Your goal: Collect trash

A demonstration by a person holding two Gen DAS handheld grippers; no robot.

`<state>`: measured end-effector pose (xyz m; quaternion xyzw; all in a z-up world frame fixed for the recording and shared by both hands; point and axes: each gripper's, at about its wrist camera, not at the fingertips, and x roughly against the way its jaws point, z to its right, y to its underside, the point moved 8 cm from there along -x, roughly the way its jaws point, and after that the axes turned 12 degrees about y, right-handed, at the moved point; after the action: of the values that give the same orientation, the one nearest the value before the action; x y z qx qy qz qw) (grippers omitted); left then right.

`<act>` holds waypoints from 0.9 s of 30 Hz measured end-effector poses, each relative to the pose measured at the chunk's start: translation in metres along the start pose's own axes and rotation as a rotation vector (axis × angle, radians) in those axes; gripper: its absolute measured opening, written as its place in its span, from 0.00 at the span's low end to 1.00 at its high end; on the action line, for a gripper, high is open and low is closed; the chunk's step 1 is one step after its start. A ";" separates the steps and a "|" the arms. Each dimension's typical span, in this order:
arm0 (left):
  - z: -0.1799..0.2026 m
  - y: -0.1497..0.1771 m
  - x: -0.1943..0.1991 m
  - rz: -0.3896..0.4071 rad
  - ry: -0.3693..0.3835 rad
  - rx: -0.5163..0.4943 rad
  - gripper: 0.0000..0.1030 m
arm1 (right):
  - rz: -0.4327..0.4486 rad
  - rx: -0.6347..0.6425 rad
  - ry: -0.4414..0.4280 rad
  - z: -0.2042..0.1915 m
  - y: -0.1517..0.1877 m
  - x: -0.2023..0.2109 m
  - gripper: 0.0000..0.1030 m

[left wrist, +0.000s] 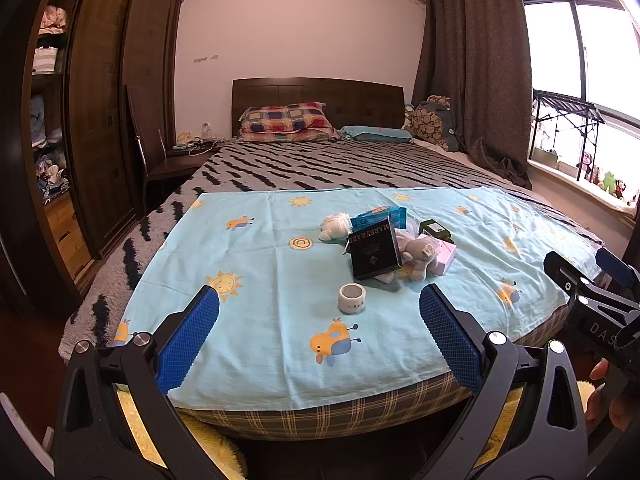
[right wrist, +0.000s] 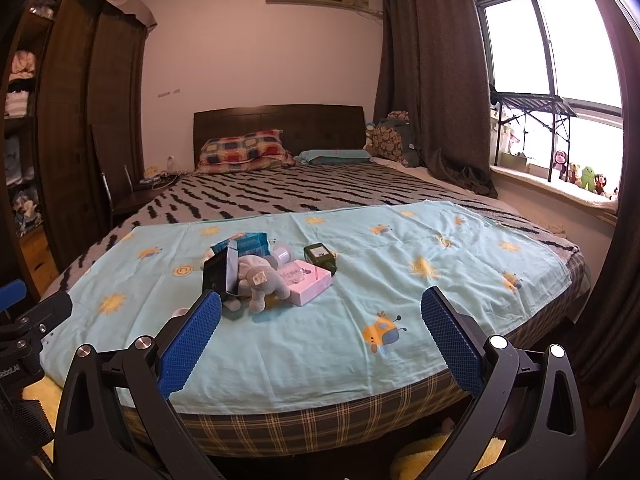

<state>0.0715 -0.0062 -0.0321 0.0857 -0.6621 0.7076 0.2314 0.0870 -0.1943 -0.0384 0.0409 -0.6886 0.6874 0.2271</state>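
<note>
Blue-padded grippers hang wide apart over the foot of a bed strewn with small clutter.

Both the left gripper (left wrist: 319, 304) and the right gripper (right wrist: 321, 308) hold nothing, jaws spread wide, poised short of a pale blue cartoon-print sheet (left wrist: 260, 272) laid across the bed's end. On the sheet, a loose heap sits together: a black box (left wrist: 374, 252) propped upright against a grey plush elephant (left wrist: 420, 254), a pink box (left wrist: 446, 254) touching the elephant's far side, a dark green box (left wrist: 434, 229) just behind, a blue wipes packet (left wrist: 380, 216) and a white crumpled wad (left wrist: 335, 226) at the back. Nearer the left gripper, apart from the heap, a small white tape roll (left wrist: 352, 298) stands alone. From the right wrist view the black box (right wrist: 218, 270) and elephant (right wrist: 260, 280) lie just beyond the left-hand finger (right wrist: 192, 344).
</note>
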 end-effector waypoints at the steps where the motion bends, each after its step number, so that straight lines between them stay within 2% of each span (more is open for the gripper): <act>1: -0.001 0.000 -0.001 -0.001 -0.004 0.000 0.93 | -0.008 -0.001 -0.002 0.000 0.001 -0.003 0.97; 8: -0.011 0.012 -0.020 -0.036 -0.013 -0.023 0.93 | 0.000 0.037 -0.018 -0.006 0.010 -0.018 0.97; 15: -0.025 0.027 -0.048 -0.088 0.016 0.002 0.93 | -0.083 0.044 -0.033 -0.013 0.029 -0.051 0.97; 20: -0.028 0.036 -0.073 -0.138 -0.014 -0.057 0.92 | -0.126 0.000 -0.063 -0.018 0.035 -0.078 0.97; 22: -0.026 0.040 -0.085 -0.162 0.007 -0.075 0.92 | -0.149 -0.001 -0.090 -0.024 0.037 -0.093 0.97; 24: -0.024 0.043 -0.095 -0.183 0.040 -0.067 0.88 | -0.187 -0.007 -0.127 -0.032 0.041 -0.108 0.93; 26: -0.022 0.045 -0.107 -0.209 0.079 -0.046 0.79 | -0.221 -0.012 -0.173 -0.044 0.043 -0.123 0.81; 27: -0.020 0.046 -0.114 -0.220 0.102 -0.040 0.78 | -0.229 -0.008 -0.180 -0.049 0.043 -0.130 0.77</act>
<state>0.1548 -0.0118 -0.1244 0.1172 -0.6501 0.6679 0.3429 0.1998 -0.1782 -0.1286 0.1797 -0.6998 0.6478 0.2415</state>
